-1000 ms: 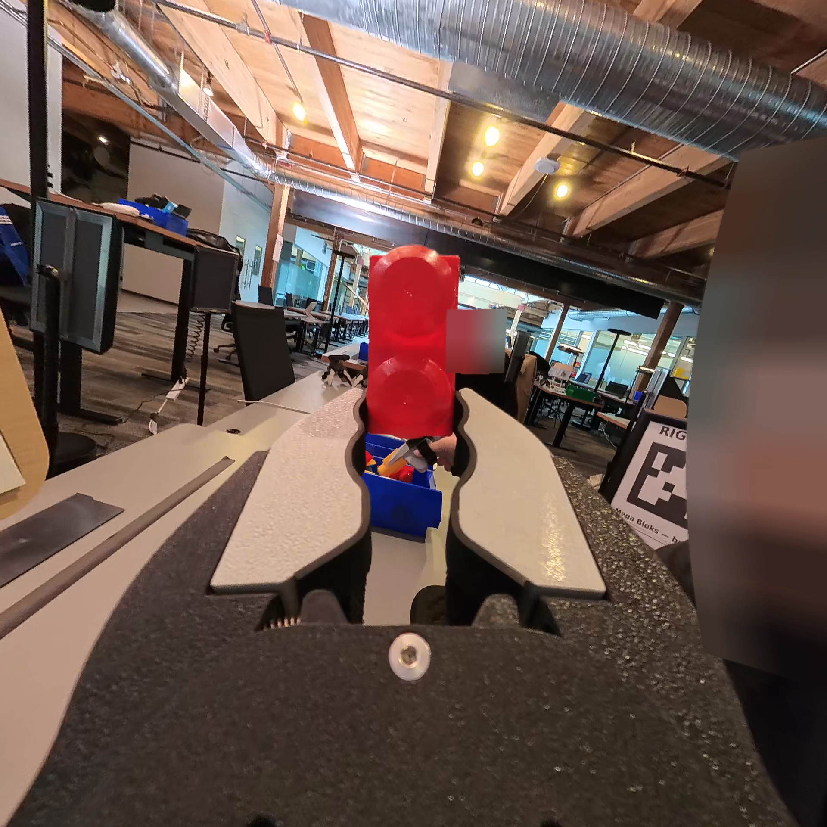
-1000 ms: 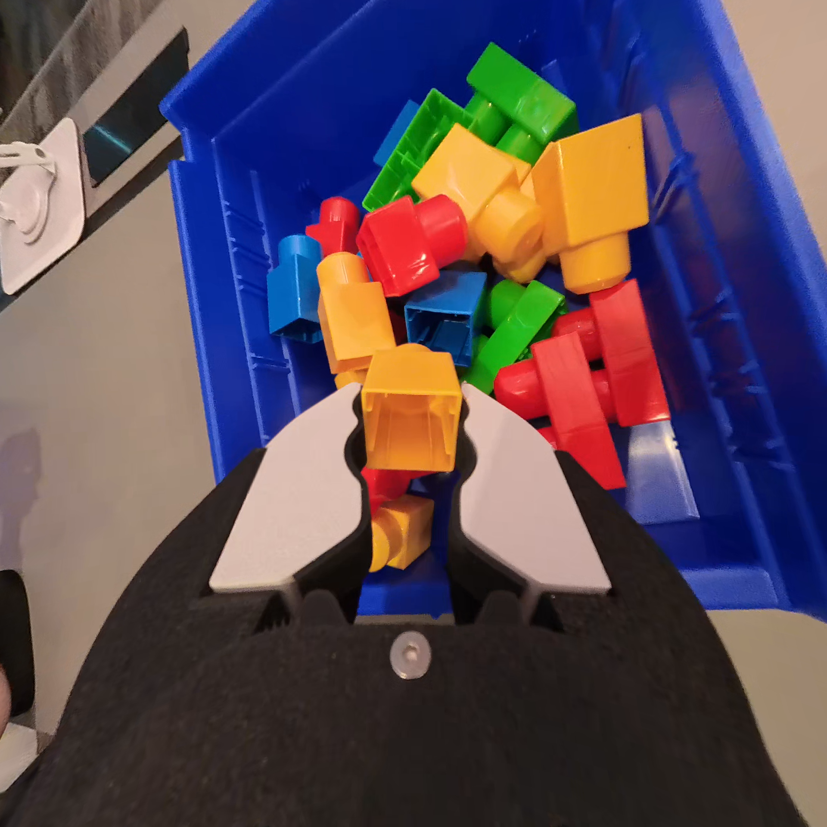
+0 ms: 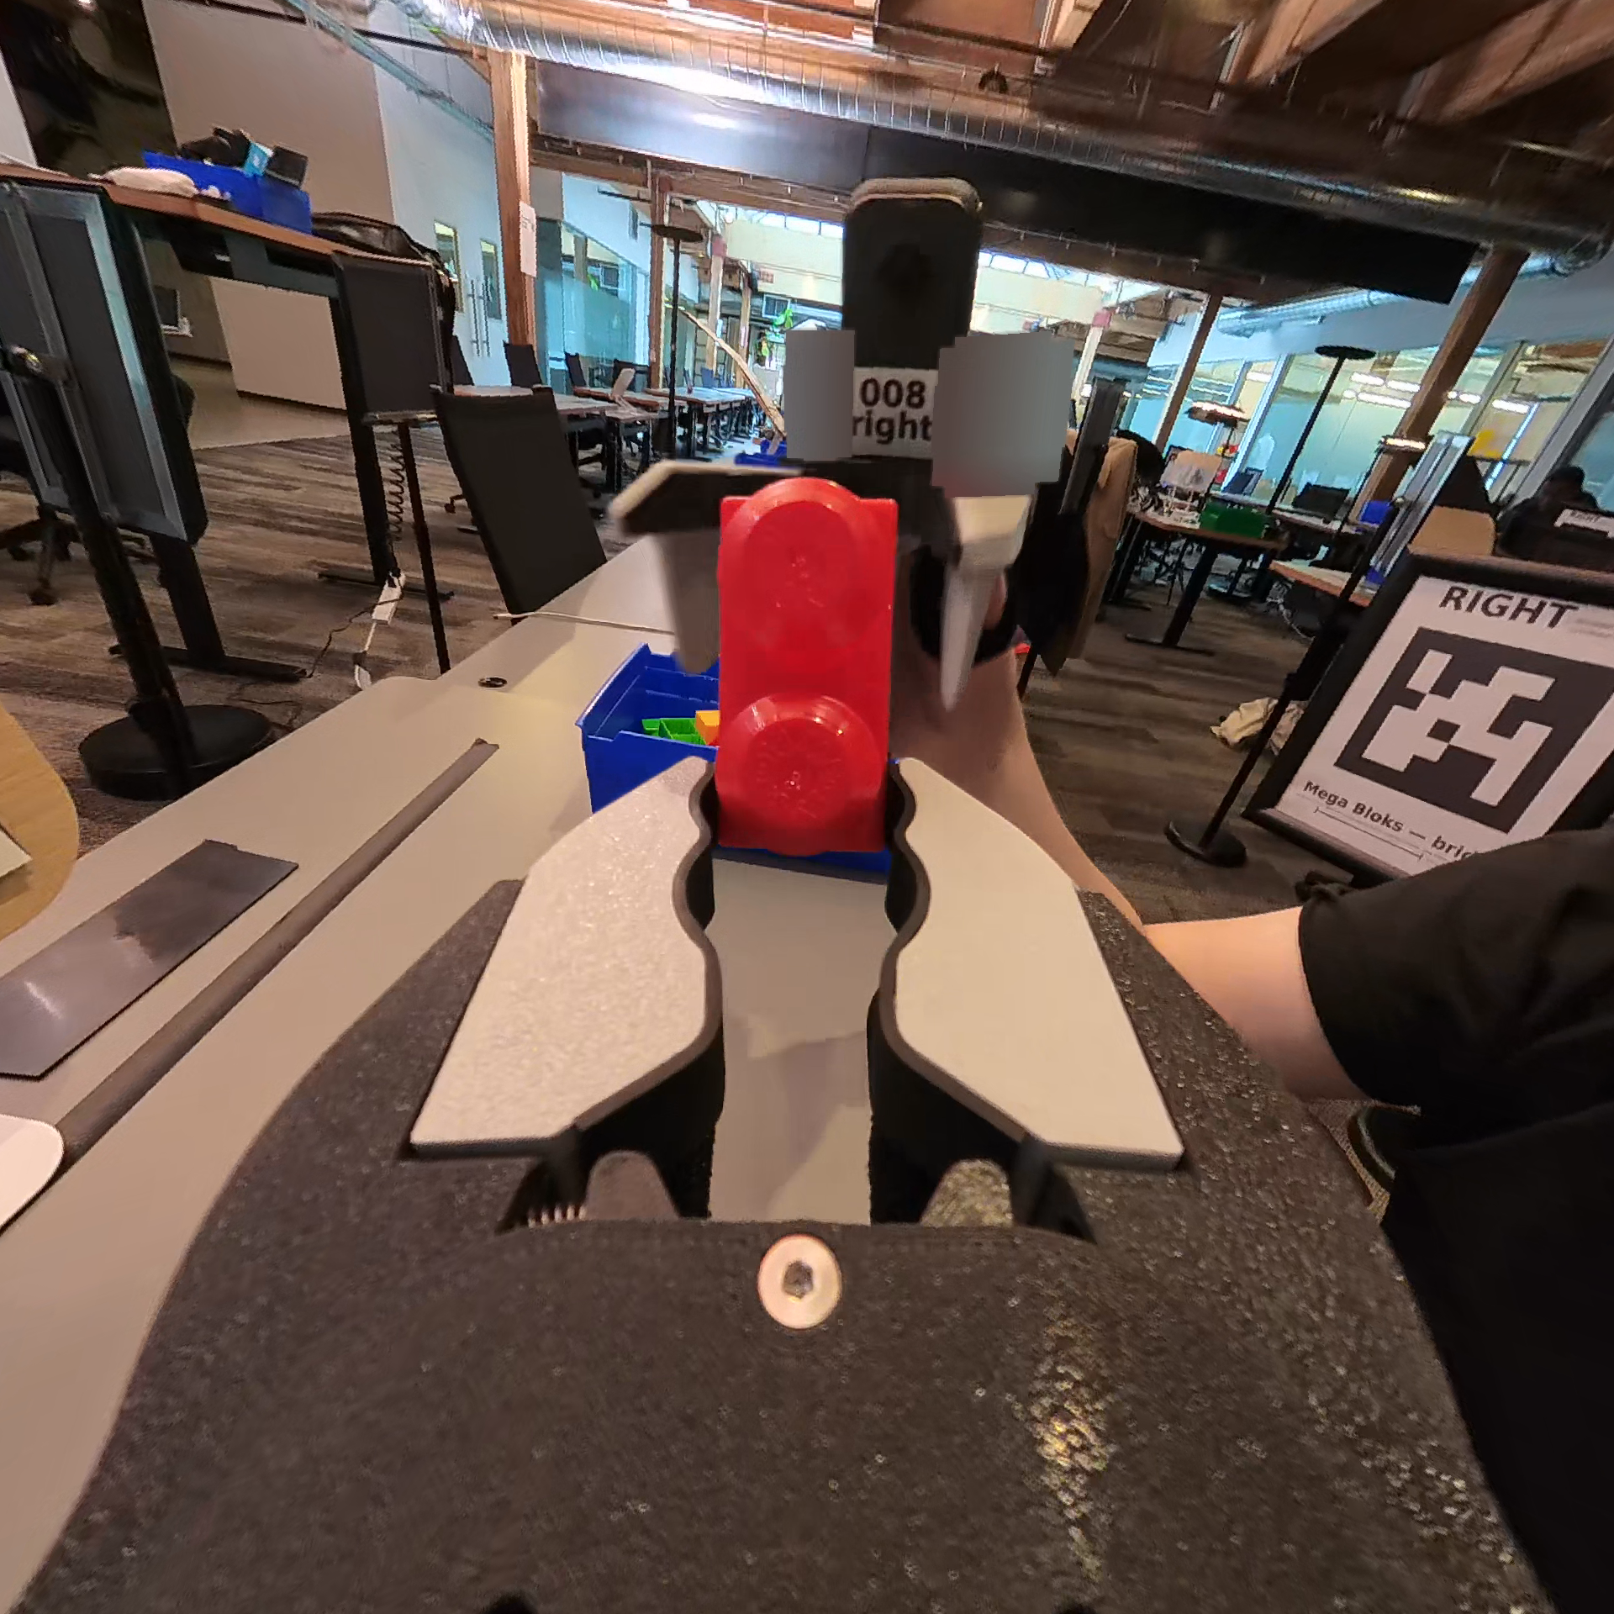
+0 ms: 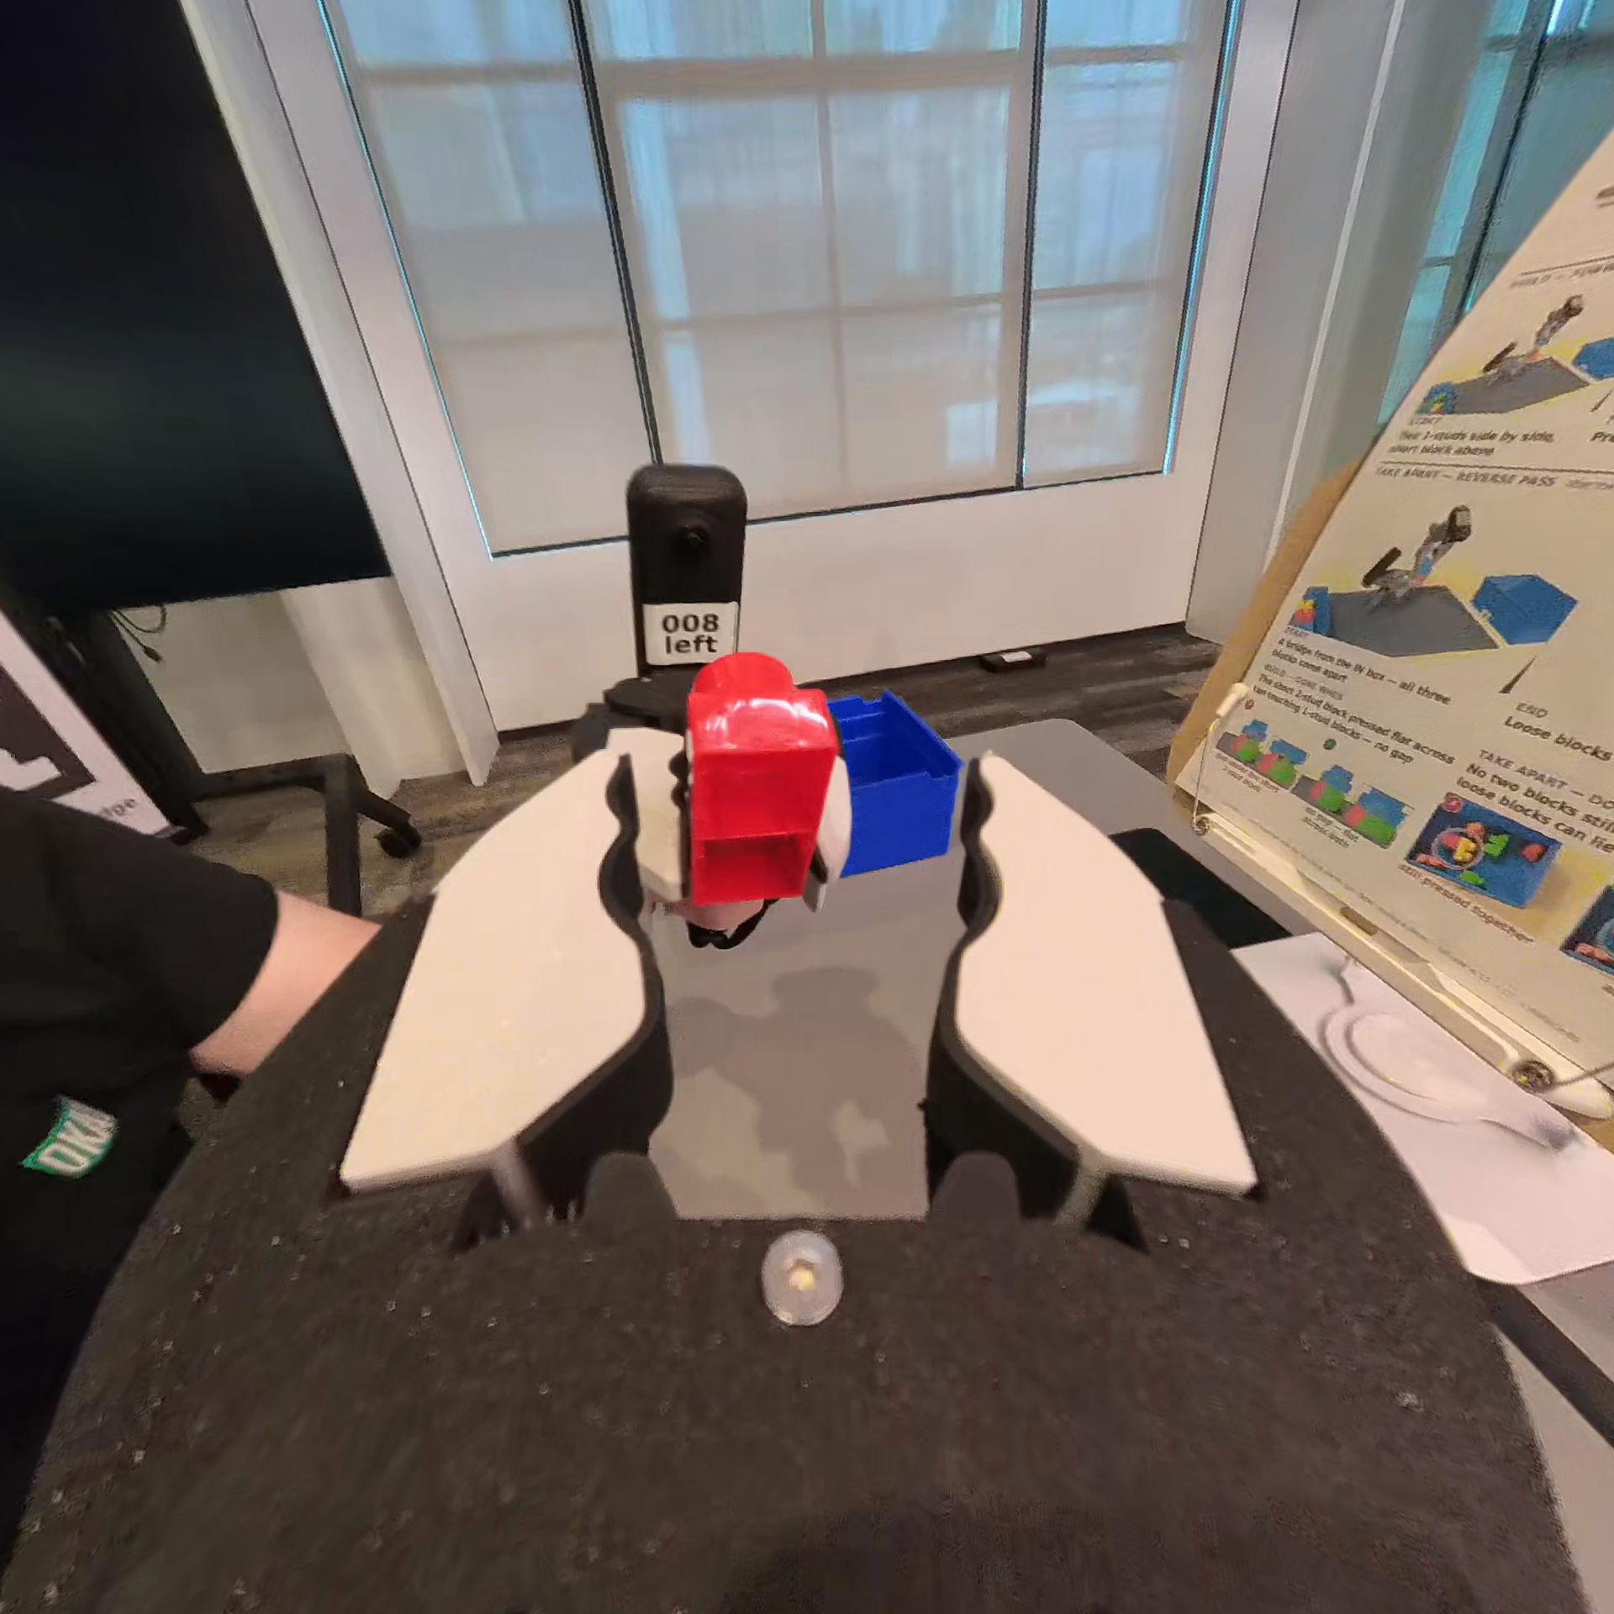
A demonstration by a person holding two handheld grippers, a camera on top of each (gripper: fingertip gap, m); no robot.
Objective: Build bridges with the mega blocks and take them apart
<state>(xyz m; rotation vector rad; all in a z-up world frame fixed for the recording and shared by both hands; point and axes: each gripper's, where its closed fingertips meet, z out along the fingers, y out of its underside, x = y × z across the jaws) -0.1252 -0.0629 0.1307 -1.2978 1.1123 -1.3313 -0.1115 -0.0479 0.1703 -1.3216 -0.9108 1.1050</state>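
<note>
This is a big open office. Far ahead of the left gripper (image 3: pixel 802 790) stand long rows of desks (image 3: pixel 664 410) with black office chairs (image 3: pixel 515 498). To that gripper's left is a dark flat screen on a black stand (image 3: pixel 87 375). High above it run wooden beams (image 3: pixel 511 183) and a shiny metal air pipe (image 3: pixel 681 26). Ahead of the right gripper (image 4: pixel 795 830) is a tall window with white frames (image 4: pixel 830 262). The grey counter (image 3: pixel 262 812) lies under both.

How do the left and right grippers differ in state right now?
The left gripper is shut on the red block, while the right gripper is open and holds nothing. The left one's fingers clamp the block's lower end; the right one's fingers stand spread wide on either side of it. Both have grey finger plates on black bodies.
</note>
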